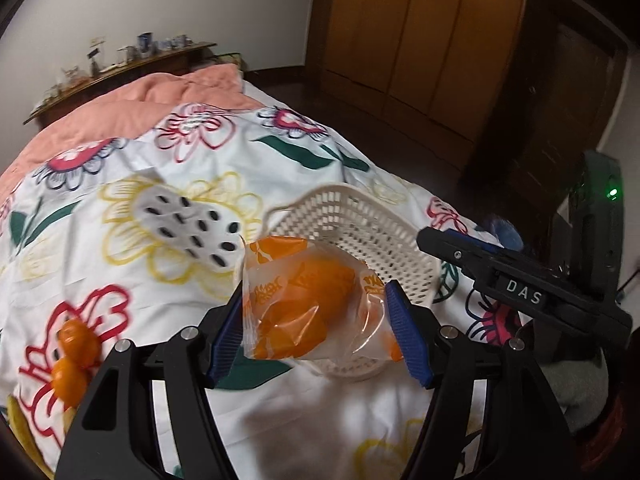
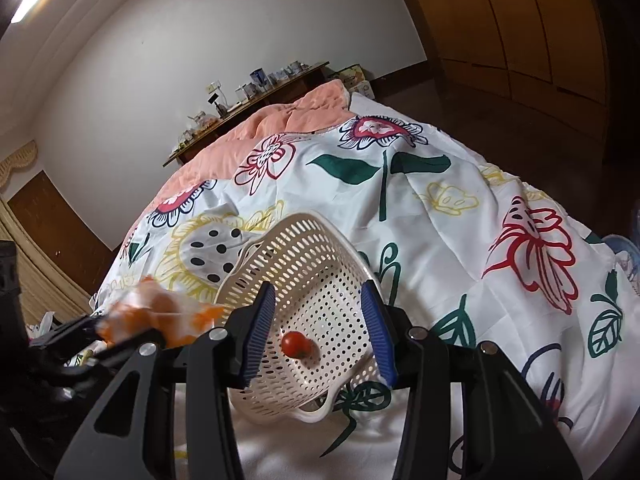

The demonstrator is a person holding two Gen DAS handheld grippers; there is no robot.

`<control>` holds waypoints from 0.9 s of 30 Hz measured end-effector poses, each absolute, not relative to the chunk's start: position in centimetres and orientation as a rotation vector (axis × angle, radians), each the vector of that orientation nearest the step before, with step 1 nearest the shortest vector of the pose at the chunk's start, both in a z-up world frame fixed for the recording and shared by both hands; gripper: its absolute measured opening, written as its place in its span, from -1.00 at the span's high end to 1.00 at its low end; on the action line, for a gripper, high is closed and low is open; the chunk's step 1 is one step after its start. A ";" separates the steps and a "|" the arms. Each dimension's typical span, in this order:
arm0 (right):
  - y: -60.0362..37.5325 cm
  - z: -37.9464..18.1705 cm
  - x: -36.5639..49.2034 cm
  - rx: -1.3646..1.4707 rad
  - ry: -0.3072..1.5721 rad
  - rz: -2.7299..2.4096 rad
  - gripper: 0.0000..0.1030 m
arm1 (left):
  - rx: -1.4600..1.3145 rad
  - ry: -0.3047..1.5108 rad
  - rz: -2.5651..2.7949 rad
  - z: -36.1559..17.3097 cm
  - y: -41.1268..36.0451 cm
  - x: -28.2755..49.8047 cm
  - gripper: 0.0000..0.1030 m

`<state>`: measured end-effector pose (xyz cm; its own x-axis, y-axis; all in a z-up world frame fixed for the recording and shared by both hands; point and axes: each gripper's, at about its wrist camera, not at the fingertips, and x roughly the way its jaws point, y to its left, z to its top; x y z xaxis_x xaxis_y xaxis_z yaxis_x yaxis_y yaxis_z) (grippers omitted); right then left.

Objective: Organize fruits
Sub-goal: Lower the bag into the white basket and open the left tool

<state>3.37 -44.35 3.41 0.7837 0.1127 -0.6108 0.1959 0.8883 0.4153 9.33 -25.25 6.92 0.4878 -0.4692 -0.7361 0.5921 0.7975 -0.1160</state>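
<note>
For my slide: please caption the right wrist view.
Open right hand-held gripper above white perforated plastic basket holding one small red tomato.

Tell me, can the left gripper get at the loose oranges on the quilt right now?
Probably not: the left gripper is clamped on a bag of oranges. The loose oranges lie uncovered on the quilt, so emptying the jaws into the basket first should free it.

right tool (image 2: 316, 330): blue pads apart, nothing pressed between them | white perforated basket (image 2: 296, 256): tilted on the flowered bedspread (image 2: 460, 216), just ahead of the pads | small red tomato (image 2: 297, 345): inside the basket | left tool (image 2: 100, 330): at the left edge, holding an orange bag of fruit (image 2: 160, 312)
</note>
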 end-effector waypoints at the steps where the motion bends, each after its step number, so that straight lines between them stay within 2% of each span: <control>1: -44.5 3.4 3.2 0.487 0.672 -0.049 0.12 | 0.168 0.844 -0.653 6.7 -25.9 9.4 -0.33; 2: -44.6 3.4 3.2 0.491 0.670 -0.051 0.12 | 0.169 0.841 -0.659 6.6 -26.2 9.3 -0.34; 3: -44.7 3.3 3.1 0.495 0.670 -0.053 0.12 | 0.171 0.828 -0.674 6.6 -26.7 9.2 -0.47; 4: -44.8 3.3 3.1 0.497 0.671 -0.054 0.12 | 0.178 0.817 -0.681 6.7 -27.1 9.1 -0.71; 6: -44.9 3.1 3.1 0.503 0.675 -0.061 0.12 | 0.194 0.773 -0.672 7.2 -27.2 8.5 -0.86; 11: -44.9 3.2 2.9 0.512 0.665 -0.068 0.11 | 0.161 0.761 -0.622 8.1 -25.5 9.1 -0.87; 17: -44.3 4.0 2.7 0.510 0.643 -0.046 -0.02 | 0.082 0.741 -0.552 9.5 -22.4 9.5 -0.87; 20: -44.0 4.3 2.6 0.522 0.630 -0.036 -0.30 | 0.086 0.707 -0.526 10.5 -21.4 8.8 -0.88; 22: -43.8 4.6 2.4 0.526 0.616 -0.023 -0.31 | 0.079 0.685 -0.512 11.0 -20.4 8.4 -0.92; 24: -43.5 5.0 2.2 0.532 0.598 -0.011 -0.47 | 0.060 0.669 -0.493 11.6 -19.3 8.1 -0.92; 27: -42.9 5.8 1.8 0.527 0.568 0.009 -0.53 | 0.017 0.654 -0.465 12.3 -17.6 7.9 -0.92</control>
<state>1.79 -42.86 5.79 0.8464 0.1502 -0.5109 0.1346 0.8679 0.4781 7.88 -17.58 12.34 0.6948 -0.4115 -0.5899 0.4221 0.8974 -0.1288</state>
